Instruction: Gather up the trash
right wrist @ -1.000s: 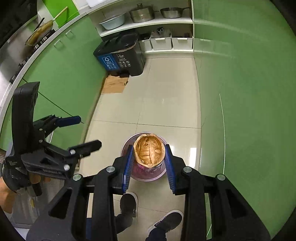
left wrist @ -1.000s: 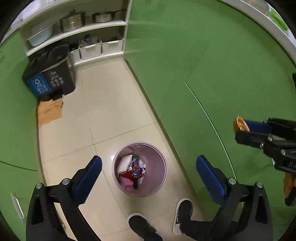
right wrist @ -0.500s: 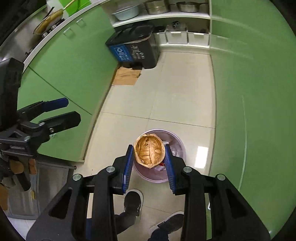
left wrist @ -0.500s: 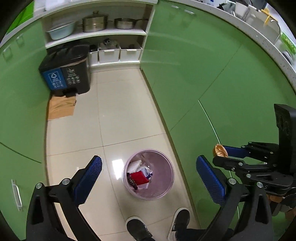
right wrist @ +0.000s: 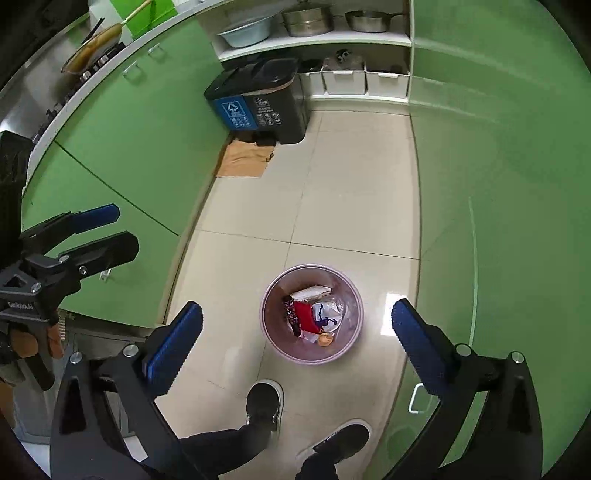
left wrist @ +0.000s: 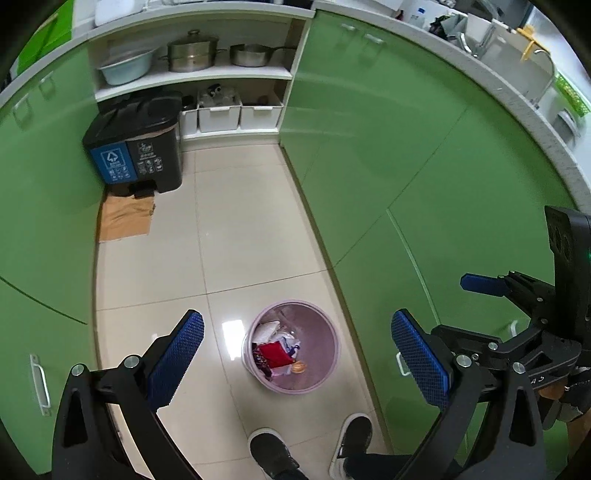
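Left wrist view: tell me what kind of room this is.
Most likely a home kitchen: green cabinets line a tiled floor, a lidded steel pot sits on an open shelf, and a sink faucet stands on the countertop.

A kitchen: green cabinets (left wrist: 388, 122), pots (left wrist: 190, 51) on open shelves, sink faucet (left wrist: 484, 33) on the counter

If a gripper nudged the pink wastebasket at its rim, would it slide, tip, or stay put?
The pink wastebasket looks like thin plastic holding only a few wrappers and a small brown scrap, so it is probably light. On the glossy tile floor it would likely slide easily. It stands freely, with no support visible, so a high push at the rim might tip it.
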Motion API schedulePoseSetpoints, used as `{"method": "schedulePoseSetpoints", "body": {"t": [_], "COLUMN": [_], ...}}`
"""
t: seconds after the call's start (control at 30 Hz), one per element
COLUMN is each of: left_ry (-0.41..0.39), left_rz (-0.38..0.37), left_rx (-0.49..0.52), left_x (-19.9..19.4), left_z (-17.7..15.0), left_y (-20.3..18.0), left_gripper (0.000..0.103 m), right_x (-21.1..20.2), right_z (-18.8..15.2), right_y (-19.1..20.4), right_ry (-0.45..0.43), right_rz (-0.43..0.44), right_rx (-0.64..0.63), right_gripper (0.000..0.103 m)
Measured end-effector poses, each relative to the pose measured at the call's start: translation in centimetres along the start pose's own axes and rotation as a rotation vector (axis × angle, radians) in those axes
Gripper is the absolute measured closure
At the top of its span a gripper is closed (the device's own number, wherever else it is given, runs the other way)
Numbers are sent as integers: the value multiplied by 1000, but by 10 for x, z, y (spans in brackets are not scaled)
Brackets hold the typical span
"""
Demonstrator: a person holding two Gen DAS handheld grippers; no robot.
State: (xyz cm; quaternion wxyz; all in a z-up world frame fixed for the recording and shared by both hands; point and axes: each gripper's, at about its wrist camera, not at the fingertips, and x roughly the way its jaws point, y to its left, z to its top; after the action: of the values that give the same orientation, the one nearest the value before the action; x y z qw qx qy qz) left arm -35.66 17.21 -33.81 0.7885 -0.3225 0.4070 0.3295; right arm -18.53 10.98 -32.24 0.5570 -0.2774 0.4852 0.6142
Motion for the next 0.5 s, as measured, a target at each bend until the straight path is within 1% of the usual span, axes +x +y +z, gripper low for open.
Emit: {"method": "schedulePoseSetpoints", "body": {"t": [0.17,0.37,0.5], "left_ry": [14,22,11], "left_rz": [-24,-56,-86], "left_rx": [27,72,124], "left_x": [-40,-100,-140], "left_z": [17,48,72], "left_y": [-25,-66,-103], "left_gripper": [6,6,6], "right_x": [-51,-143,-210], "right_z": [8,24,29], "right_y": [5,8,-2], "right_ry": [-8,-42,-84], "right_rz": [-13,-47,-76], "right_rx": [34,74,107], "right_gripper": [3,3,3]}}
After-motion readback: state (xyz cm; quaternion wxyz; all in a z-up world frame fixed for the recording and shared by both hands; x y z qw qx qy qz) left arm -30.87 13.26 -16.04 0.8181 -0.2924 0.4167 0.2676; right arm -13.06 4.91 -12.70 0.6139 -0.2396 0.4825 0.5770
